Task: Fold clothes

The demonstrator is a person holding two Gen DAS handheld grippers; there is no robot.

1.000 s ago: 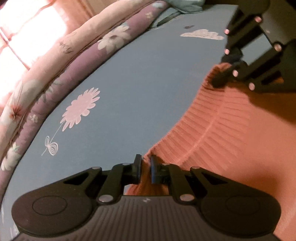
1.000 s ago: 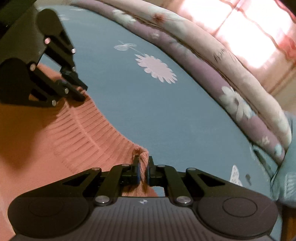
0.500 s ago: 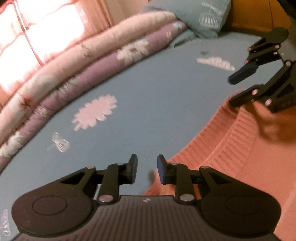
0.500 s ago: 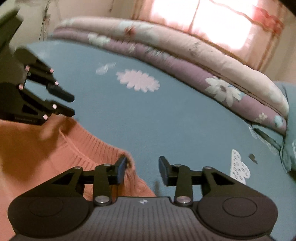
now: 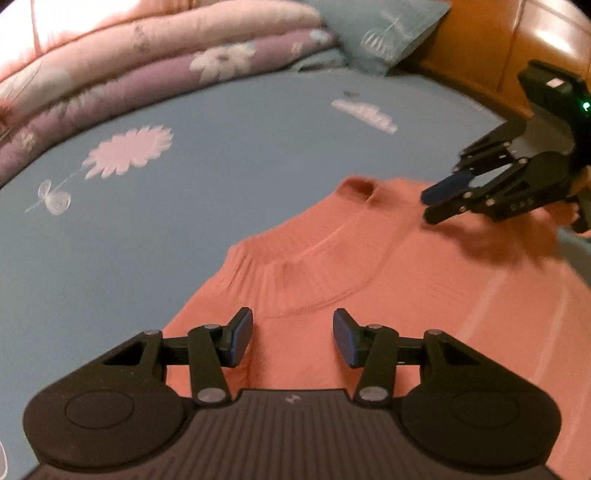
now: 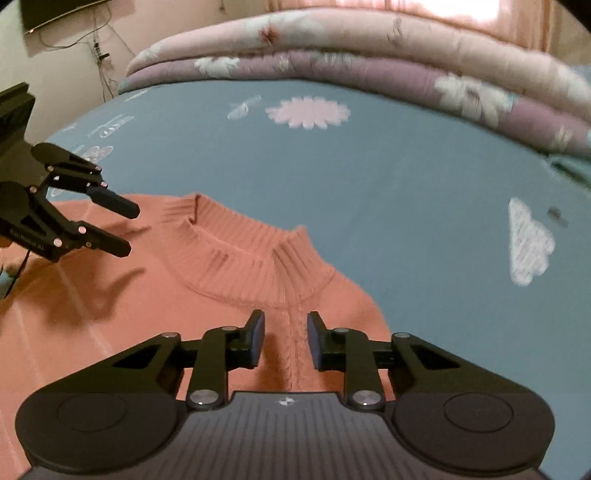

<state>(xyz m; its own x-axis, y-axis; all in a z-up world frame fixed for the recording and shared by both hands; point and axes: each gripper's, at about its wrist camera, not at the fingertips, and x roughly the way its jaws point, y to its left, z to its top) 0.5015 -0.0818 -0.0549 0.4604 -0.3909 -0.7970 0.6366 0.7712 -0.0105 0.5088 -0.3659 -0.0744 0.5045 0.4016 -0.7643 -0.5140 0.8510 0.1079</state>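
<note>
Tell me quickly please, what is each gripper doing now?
Left gripper: open, holding nothing, above the orange sweater.
Right gripper: open, holding nothing, above the same sweater.

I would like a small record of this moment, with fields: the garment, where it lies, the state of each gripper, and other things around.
garment: orange knit sweater, ribbed collar facing up
surface: blue bed sheet with white flower prints
garment state: lying spread on the sheet, not held
left gripper: open, fingers above the sweater near the collar
right gripper: open, above the sweater below the collar
around: rolled pink and purple quilts at the far edge; blue pillow; wooden headboard
</note>
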